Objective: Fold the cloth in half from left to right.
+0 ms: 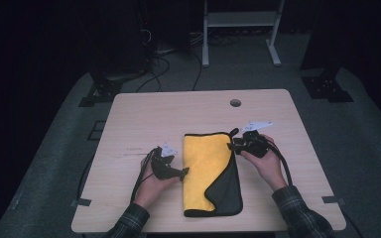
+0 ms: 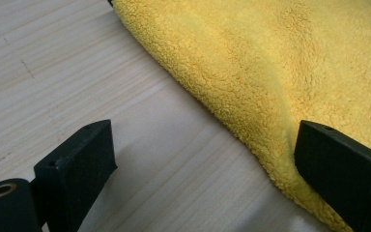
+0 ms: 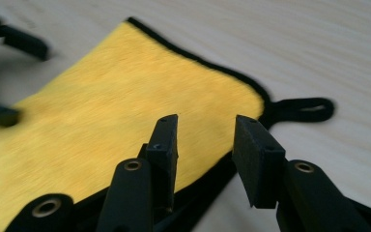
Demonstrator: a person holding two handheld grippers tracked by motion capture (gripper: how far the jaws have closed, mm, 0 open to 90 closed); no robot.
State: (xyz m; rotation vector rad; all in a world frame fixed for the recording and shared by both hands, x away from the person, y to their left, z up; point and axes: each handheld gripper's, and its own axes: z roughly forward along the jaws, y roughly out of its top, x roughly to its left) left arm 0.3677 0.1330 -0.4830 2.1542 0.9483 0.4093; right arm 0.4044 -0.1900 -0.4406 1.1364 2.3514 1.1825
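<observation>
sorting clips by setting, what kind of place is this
Probably a lab or recording studio: a lone wooden table on grey carpet, dark surroundings, loose cables on the floor and a white equipment stand behind it.

Dim high view with dark surroundings; both close views bright, slightly blurred

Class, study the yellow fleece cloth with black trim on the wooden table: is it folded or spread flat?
Folded. The yellow fleece cloth lies as a narrow strip, and at its lower right corner a dark grey layer shows beneath the yellow top.
</observation>
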